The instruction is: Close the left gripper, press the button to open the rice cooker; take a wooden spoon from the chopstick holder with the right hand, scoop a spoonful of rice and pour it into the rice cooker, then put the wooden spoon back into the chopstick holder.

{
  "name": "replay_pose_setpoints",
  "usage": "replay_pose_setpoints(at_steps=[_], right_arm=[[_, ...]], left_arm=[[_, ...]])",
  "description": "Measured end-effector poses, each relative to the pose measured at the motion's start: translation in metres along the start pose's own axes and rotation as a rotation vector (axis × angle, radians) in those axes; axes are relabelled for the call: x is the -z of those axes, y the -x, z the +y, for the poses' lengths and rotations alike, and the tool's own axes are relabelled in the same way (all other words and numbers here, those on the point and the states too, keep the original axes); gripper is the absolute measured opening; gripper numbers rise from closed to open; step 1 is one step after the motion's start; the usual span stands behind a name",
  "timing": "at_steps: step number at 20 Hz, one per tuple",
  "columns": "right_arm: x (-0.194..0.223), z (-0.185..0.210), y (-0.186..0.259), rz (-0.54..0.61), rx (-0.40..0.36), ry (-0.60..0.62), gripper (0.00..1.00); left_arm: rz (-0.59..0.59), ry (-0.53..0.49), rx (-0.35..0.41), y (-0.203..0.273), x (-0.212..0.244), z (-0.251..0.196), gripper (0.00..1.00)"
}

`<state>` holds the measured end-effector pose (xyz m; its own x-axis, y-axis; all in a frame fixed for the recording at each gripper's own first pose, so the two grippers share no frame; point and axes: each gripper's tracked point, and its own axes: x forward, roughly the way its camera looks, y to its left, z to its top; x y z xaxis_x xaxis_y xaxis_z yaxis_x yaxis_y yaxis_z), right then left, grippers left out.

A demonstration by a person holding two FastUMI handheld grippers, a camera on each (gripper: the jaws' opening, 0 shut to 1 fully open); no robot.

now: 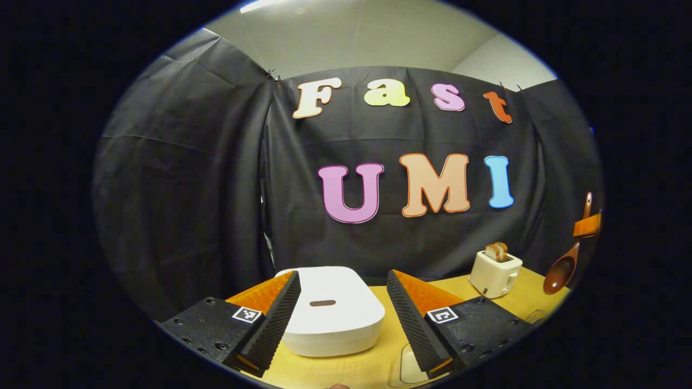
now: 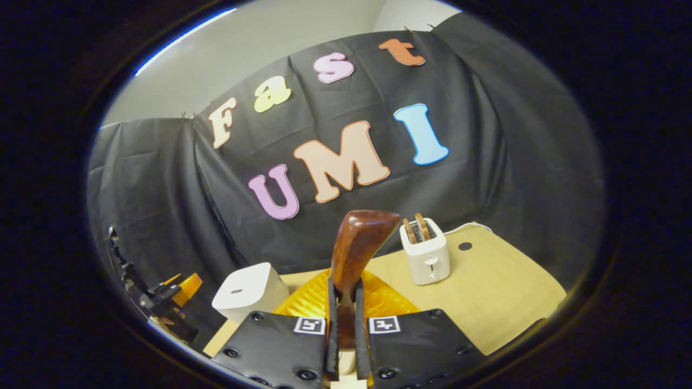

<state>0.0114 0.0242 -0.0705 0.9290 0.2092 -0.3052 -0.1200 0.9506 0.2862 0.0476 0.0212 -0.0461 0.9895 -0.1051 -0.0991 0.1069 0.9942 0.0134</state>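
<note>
A: Where does the left gripper (image 1: 341, 310) stand?

B: Its fingers are spread wide with nothing between them. In the left gripper view the white rice cooker (image 1: 330, 310) sits right ahead in the gap, lid down, its dark slot-shaped button (image 1: 323, 303) facing up. The fingers flank the cooker but I cannot tell whether they touch it.

A: And the right gripper (image 2: 346, 324)?

B: Closed tight on the wooden spoon (image 2: 354, 254). In the right gripper view the handle is pinched between both fingers and the spoon rises straight ahead of them, a broad rounded end uppermost. In the left gripper view the spoon hangs high at the far right, bowl down, well above the wooden table (image 1: 346, 367), with a finger of the other gripper clasping its handle.

A: Is the spoon near the cooker?

B: No, well apart. From the right gripper view the cooker sits toward the table's left edge (left and below the spoon), and a white toaster (image 2: 426, 251) with two slices of bread stands farther back, toward the table's rear edge. A small dark dot (image 2: 464, 246) lies on the table just right of the toaster.
</note>
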Motion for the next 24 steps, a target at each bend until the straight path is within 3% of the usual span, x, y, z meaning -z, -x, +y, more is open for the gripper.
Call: replay_pose_setpoints(at_steps=[4, 11, 18, 24], right_arm=[[0.013, -0.009, 0.007, 0.008, 0.008, 0.038, 0.15], [0.075, -0.061, 0.01, 0.062, 0.119, 0.136, 0.15], [0.117, -0.103, -0.001, 0.081, 0.217, 0.208, 0.17], [0.159, -0.122, -0.004, 0.171, 0.278, 0.17, 0.15]], left_arm=[[-0.022, 0.012, 0.017, 0.04, -0.008, -0.019, 0.95], [-0.064, 0.016, 0.05, 0.076, -0.022, -0.042, 0.95], [-0.094, -0.01, 0.078, 0.086, -0.036, -0.055, 0.92], [-0.106, -0.007, 0.091, 0.086, -0.04, -0.057, 0.94]])
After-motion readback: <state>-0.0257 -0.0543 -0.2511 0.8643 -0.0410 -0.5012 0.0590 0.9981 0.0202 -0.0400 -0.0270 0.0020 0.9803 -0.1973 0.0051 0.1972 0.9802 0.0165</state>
